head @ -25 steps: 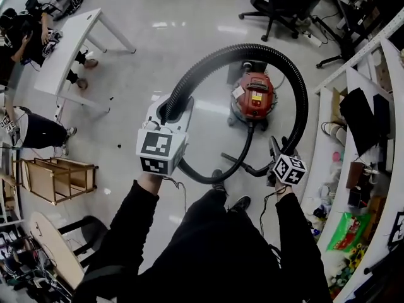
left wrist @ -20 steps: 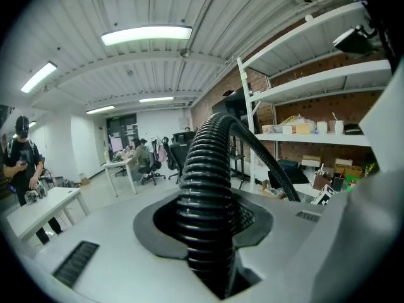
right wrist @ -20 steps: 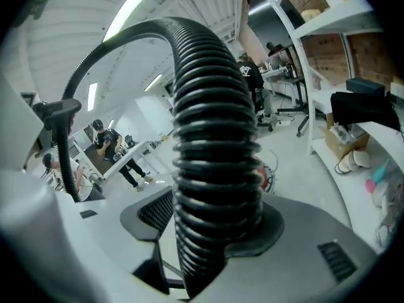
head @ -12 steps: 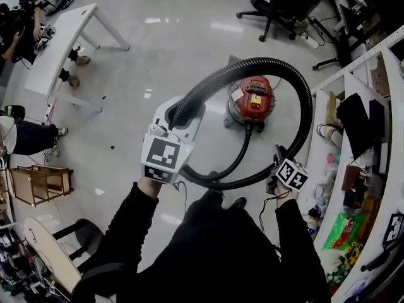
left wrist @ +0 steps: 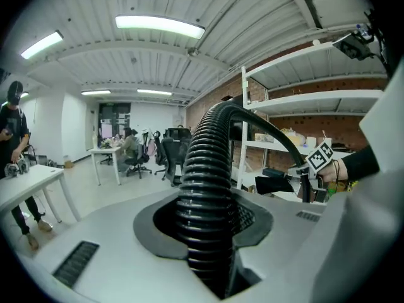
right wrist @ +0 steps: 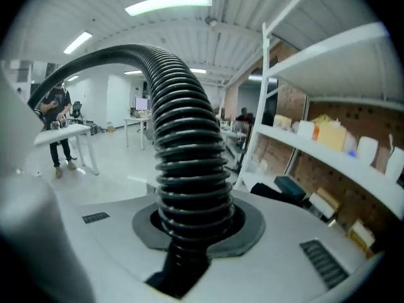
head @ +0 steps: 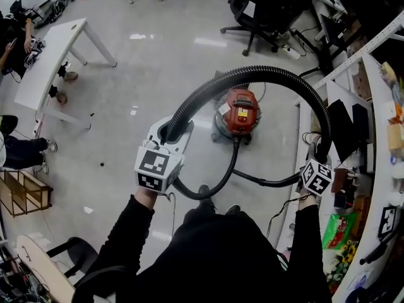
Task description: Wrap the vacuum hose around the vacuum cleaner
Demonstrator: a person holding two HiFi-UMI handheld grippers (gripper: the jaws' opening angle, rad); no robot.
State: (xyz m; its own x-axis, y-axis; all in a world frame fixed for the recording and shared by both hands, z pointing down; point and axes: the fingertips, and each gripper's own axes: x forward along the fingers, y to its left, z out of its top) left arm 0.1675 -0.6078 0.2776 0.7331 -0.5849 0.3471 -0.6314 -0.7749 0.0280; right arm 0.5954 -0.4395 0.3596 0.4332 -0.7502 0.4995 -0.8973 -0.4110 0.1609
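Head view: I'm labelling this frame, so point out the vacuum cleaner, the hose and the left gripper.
vacuum cleaner (head: 238,113): head view, on its red top.
hose (head: 265,72): head view, on the top of its arch.
left gripper (head: 172,126): head view, between its fingertips, shut on the hose.

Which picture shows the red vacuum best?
The head view. It looks down on the whole vacuum standing on the floor, framed by the loop of the hose. The left and right gripper views show only the hose up close, with the room and shelves behind; the vacuum is not in them.
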